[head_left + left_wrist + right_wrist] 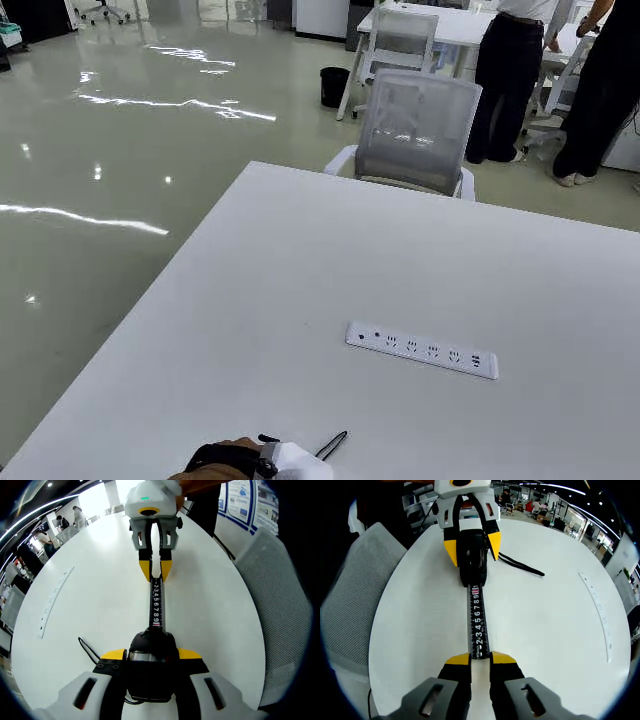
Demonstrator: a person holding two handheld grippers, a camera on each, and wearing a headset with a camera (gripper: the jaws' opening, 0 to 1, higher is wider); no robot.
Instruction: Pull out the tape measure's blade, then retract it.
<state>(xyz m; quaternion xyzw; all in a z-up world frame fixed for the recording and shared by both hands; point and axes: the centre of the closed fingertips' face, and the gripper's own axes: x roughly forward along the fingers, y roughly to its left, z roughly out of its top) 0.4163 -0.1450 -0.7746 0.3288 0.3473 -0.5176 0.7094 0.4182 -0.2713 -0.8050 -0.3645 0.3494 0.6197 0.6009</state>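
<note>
My left gripper (pixel 152 654) squeezes the tape measure (pixel 152 676) tight on the table (pixel 100 585). The blade (pixel 476 622) runs straight out from it to my right gripper (pixel 480 659), which seems to pinch the tip.

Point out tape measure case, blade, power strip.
Black boxy tape measure case (pixel 151 662): left gripper view, top face.
Black numbered flat blade (pixel 477 622): right gripper view, mid-length.
White rectangular power strip (pixel 421 350): head view, middle sockets.

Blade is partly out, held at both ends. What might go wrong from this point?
The right gripper pinches the blade just at its tip; a slip would likely snap it back into the case. The loose strap beside the left gripper may snag.
</note>
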